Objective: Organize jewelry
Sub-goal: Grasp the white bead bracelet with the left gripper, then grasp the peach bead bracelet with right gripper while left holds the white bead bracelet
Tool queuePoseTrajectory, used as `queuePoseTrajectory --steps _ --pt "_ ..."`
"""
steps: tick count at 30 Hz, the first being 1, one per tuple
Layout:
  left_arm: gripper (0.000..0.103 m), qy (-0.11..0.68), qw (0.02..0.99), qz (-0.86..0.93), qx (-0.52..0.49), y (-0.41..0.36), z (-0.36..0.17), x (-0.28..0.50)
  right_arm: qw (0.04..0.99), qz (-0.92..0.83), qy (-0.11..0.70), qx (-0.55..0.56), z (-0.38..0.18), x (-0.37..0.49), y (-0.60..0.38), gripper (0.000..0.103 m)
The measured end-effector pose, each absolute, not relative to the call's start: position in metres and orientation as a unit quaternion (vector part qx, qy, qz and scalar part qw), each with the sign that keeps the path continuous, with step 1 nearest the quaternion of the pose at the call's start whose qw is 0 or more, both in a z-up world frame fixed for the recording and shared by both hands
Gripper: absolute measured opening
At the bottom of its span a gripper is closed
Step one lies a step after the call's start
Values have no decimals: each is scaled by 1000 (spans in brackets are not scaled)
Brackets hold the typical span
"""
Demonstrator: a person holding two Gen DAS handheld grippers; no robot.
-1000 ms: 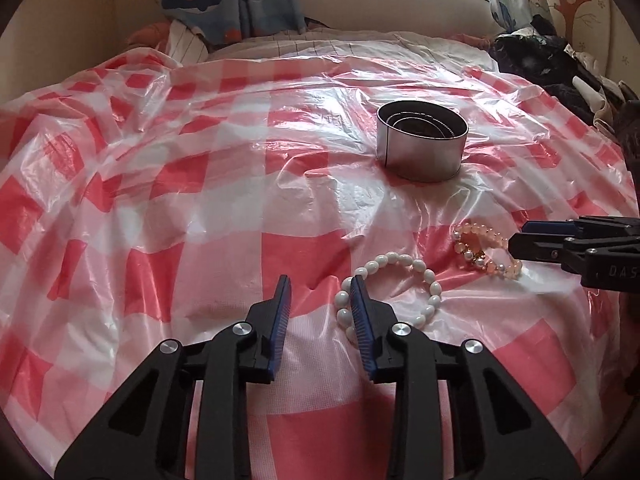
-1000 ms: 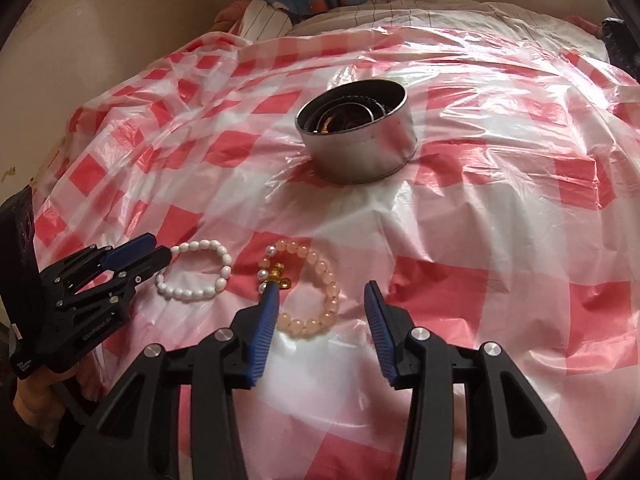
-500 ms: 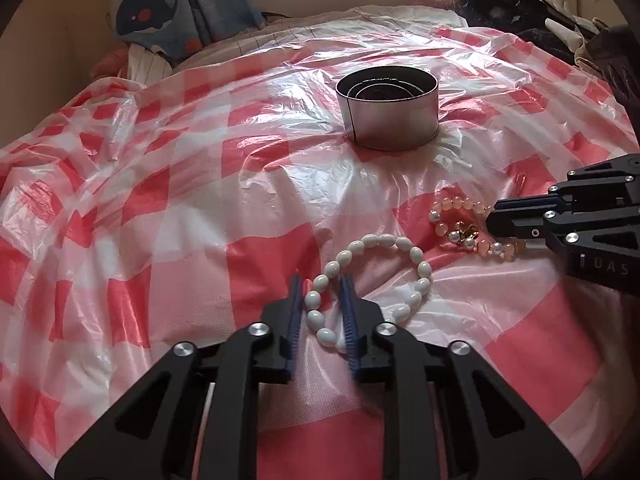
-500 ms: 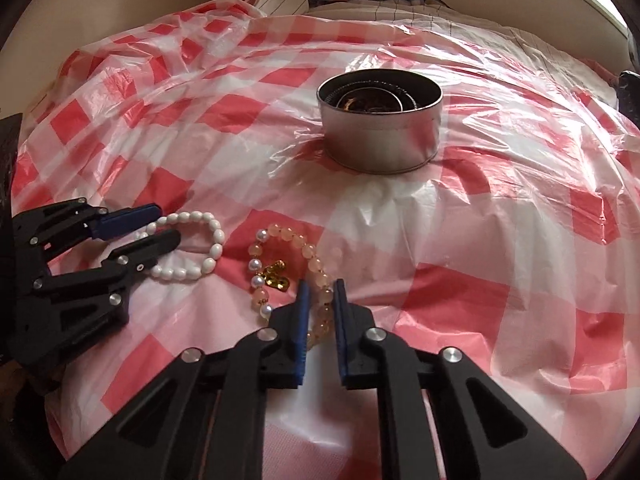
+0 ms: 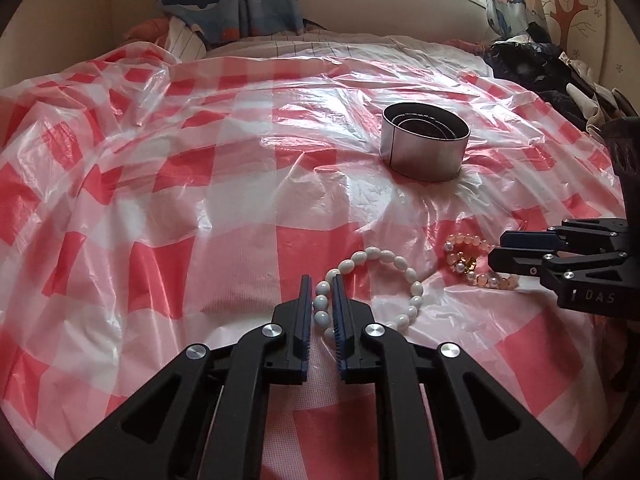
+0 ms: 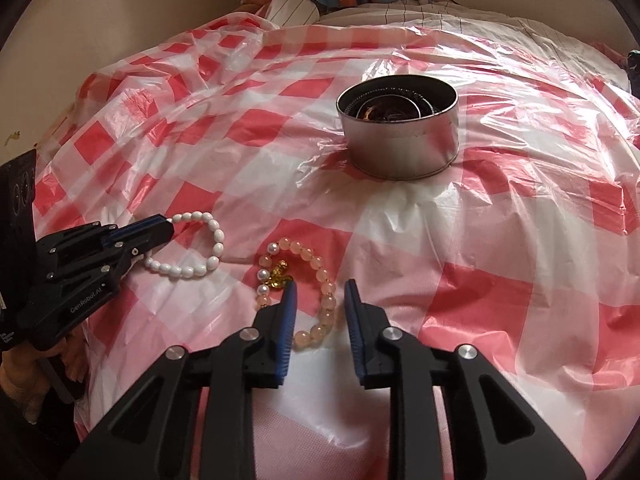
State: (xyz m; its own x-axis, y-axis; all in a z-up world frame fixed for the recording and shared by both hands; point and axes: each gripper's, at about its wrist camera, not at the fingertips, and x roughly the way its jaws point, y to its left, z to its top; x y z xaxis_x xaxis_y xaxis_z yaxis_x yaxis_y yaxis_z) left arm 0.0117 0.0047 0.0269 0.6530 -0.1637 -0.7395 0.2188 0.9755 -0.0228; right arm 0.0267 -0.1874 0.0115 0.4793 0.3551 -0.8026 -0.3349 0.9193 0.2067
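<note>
The left tongs are pinching the white bead bracelet on its near left side. A few beads sit squeezed between the two blue pads. The rest of the loop lies on the red and white plastic sheet that covers the bed.

The right tongs are spread apart. They sit around one side of the pink bead bracelet, with beads between the fingers but no pinch on them. This bracelet has a small gold charm and some tiny pearls. It lies just beside the white one, a bit apart from it.

The round metal tin stands farther back on the sheet. Something dark and coiled is already inside it. The bracelets probably go in there too.

Both bracelets look light and floppy. The beads are round, smooth and hard, so they could slip out. It seems best to squeeze across the string of beads, not on one bead. The plastic sheet is thin and crinkly, so the tongs might grab it by mistake.
</note>
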Motion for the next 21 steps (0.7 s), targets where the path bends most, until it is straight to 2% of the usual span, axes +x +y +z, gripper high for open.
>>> queuePoseTrajectory --steps 2,4,5,6,12,16,19,20,21 --pt "17 406 907 -101 41 3 24 13 863 185 471 -13 8 27 -185 35" --pt "17 410 905 -96 54 -1 20 14 861 185 474 -23 5 27 -182 30" --pt "17 410 905 -94 61 -3 19 14 859 189 474 -22 5 27 -182 22" --pt "9 406 906 -96 65 -5 20 13 860 190 474 -20 6 27 -182 8" --pt "7 356 926 -114 56 -14 43 9 877 193 439 36 23 26 -199 8" --pt "7 371 921 -111 37 -8 35 19 888 172 424 50 29 28 -209 8" --pt "7 394 913 -106 28 -4 27 23 880 165 444 44 22 32 -209 9" --pt "7 398 911 -103 25 -3 25 24 876 163 453 40 18 34 -207 12" --pt "8 402 909 -103 23 -2 23 25 874 160 457 35 15 34 -206 23"
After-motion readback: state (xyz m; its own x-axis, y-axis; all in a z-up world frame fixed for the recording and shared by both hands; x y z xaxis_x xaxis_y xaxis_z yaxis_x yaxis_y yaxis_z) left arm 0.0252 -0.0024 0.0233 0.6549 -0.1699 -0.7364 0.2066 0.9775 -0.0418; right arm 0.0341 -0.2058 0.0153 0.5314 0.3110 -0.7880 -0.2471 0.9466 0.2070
